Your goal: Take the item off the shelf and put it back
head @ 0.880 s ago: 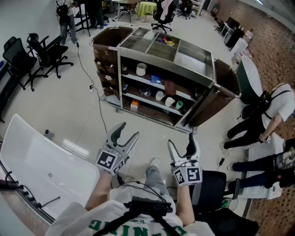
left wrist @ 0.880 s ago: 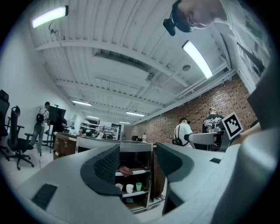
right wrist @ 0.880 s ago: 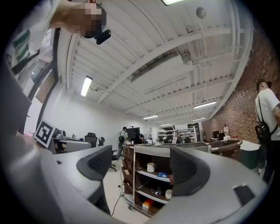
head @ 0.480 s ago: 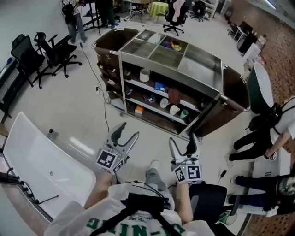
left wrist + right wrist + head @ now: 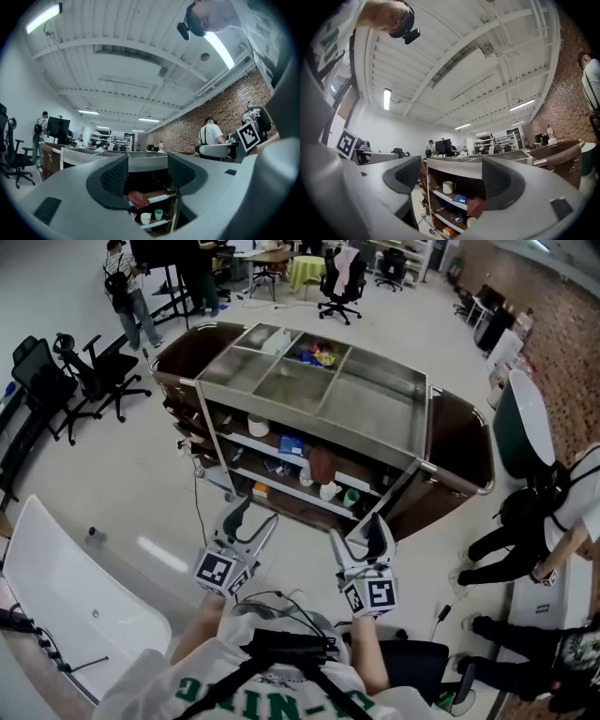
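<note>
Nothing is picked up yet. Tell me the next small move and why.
Probably step closer, reaching the right tool toward the white mug on the shelf: it and the left tool are open, empty, and short of the shelf.

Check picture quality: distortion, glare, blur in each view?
Head view: fisheye bends the cart edges, light glare on the floor. Left gripper view: dark round vignette, ceiling lamp blown out. Right gripper view: same vignette, shelves sharp.

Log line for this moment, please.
phase: pre-grasp | left tongs: open, empty | right tongs: open, empty | shelf cart: ahead, not reached
</note>
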`<state>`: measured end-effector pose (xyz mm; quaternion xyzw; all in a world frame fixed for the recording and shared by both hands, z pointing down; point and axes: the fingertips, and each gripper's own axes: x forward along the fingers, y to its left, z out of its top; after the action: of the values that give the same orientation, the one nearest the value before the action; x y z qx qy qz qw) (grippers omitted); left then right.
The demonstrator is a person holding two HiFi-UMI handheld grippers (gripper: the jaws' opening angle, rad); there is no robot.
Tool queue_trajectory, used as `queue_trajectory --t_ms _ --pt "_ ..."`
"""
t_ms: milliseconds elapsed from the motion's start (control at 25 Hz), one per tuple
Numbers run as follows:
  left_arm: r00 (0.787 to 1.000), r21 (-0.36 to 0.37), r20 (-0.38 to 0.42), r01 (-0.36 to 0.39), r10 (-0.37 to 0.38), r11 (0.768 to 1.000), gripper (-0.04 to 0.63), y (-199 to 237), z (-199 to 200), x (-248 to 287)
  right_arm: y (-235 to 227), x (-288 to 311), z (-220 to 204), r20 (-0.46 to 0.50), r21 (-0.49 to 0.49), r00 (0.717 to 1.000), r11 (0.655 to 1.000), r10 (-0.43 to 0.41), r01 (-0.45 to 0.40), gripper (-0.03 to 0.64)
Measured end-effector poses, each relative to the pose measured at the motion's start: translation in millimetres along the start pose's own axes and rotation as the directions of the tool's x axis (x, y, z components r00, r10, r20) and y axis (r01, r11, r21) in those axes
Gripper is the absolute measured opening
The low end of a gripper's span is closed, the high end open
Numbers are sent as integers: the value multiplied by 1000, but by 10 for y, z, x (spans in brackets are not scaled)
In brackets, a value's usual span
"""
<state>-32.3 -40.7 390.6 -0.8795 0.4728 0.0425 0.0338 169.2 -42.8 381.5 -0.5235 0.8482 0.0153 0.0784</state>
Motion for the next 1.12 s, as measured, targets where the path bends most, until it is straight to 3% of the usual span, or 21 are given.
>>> queue_trajectory --t_ms 280,480,1120 --pt "1000 0 -5 0 0 1000 252 -15 -80 319 -267 133 -116 -30 3 1000 1000 6 -6 418" --pt "1000 -11 -1 29 -29 1000 252 188 -140 563 -415 253 -145 -21 10 998 998 -62 62 417" --pt "997 -26 -17 74 -74 997 252 770 -189 686 -160 577 -526 -102 21 987 992 -122 125 417"
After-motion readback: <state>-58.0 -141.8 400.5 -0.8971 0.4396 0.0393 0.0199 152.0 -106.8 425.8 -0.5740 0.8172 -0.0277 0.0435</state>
